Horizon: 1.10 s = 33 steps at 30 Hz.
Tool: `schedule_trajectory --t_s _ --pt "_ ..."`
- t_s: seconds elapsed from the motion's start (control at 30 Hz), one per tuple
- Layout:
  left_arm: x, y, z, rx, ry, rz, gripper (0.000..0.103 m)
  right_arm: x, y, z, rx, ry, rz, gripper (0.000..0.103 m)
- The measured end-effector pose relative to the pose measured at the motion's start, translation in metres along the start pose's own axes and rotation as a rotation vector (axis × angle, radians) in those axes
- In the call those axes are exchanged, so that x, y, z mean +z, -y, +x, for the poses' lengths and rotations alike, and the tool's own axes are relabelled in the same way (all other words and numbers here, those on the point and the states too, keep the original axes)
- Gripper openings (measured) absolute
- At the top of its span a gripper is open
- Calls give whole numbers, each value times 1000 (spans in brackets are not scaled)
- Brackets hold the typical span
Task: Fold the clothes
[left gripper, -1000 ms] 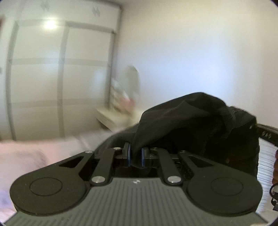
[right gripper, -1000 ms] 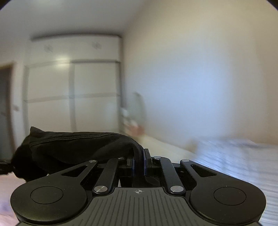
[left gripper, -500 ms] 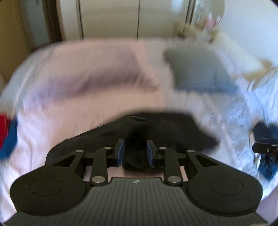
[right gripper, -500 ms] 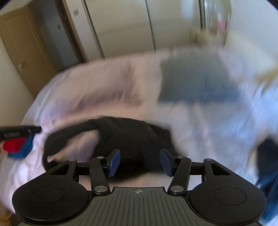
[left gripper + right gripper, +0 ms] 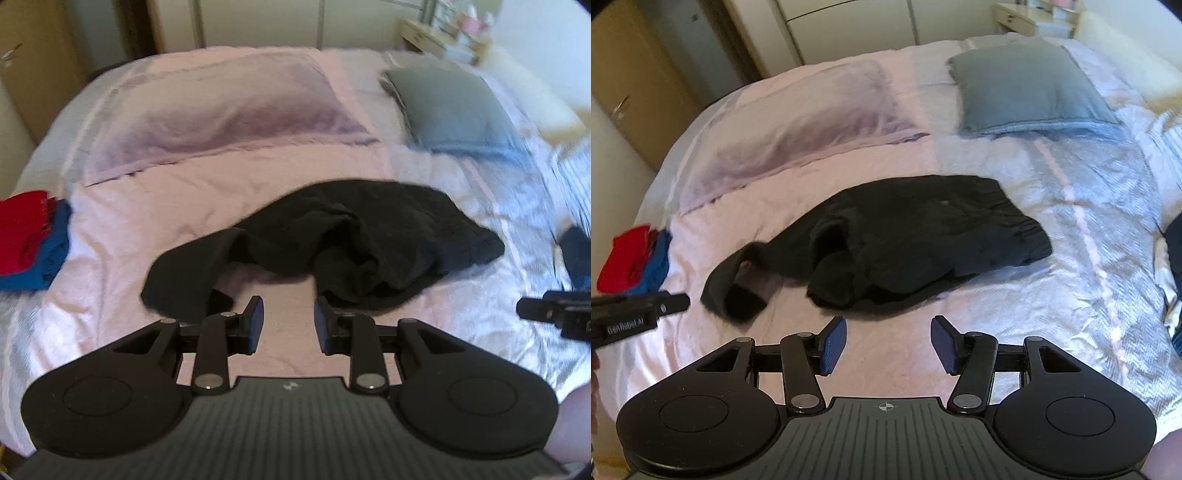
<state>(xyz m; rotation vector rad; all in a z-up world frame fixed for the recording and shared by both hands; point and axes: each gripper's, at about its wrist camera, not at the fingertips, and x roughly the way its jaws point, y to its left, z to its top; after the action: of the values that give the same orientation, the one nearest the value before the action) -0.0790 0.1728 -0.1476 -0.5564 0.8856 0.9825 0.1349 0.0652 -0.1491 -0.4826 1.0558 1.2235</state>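
Note:
A black garment (image 5: 332, 236) lies crumpled on the pink bedspread (image 5: 155, 206), with one leg or sleeve trailing to the lower left. It also shows in the right wrist view (image 5: 905, 243). My left gripper (image 5: 288, 325) is open and empty, just short of the garment's near edge. My right gripper (image 5: 888, 345) is open and empty, a little back from the garment. The right gripper's side shows at the right edge of the left wrist view (image 5: 554, 317); the left gripper's side shows at the left of the right wrist view (image 5: 635, 310).
A folded red and blue stack (image 5: 29, 243) sits at the bed's left edge, also in the right wrist view (image 5: 639, 258). A pink pillow (image 5: 221, 110) and a grey pillow (image 5: 450, 107) lie at the head. Dark blue clothing (image 5: 580, 254) lies at the right edge. Wardrobe and door stand behind.
Both grippers held the black garment up in the air, then swung down and let it go. It now lies on the bed and both grippers have opened and drawn back.

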Motion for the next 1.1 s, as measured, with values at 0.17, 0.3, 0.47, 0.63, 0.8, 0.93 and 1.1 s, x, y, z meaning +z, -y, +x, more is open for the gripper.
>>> schedule_trajectory --t_s 0.17,0.3,0.47,0.63,0.8,0.93,1.1 --pt "-14 -2 -29 53 44 -61 30 -2 -8 -8 15 29 -80 54" --pt "-31 10 -45 83 49 -97 31 -13 2 -18 26 13 -112 54" --pt "-63 41 -58 111 35 -115 32 -39 26 -31 37 -22 -127 54" --pt "-104 77 -69 131 -3 -142 32 -72 62 -42 46 -74 -133 54" --pt "-135 108 -80 149 -28 -162 32 -99 90 -55 58 -111 -136 54" --pt "-146 126 -92 162 -22 -172 34 -108 105 -64 74 -111 -141 54" --pt "-146 135 -98 177 -12 -177 34 -108 118 -72 92 -90 -136 54"
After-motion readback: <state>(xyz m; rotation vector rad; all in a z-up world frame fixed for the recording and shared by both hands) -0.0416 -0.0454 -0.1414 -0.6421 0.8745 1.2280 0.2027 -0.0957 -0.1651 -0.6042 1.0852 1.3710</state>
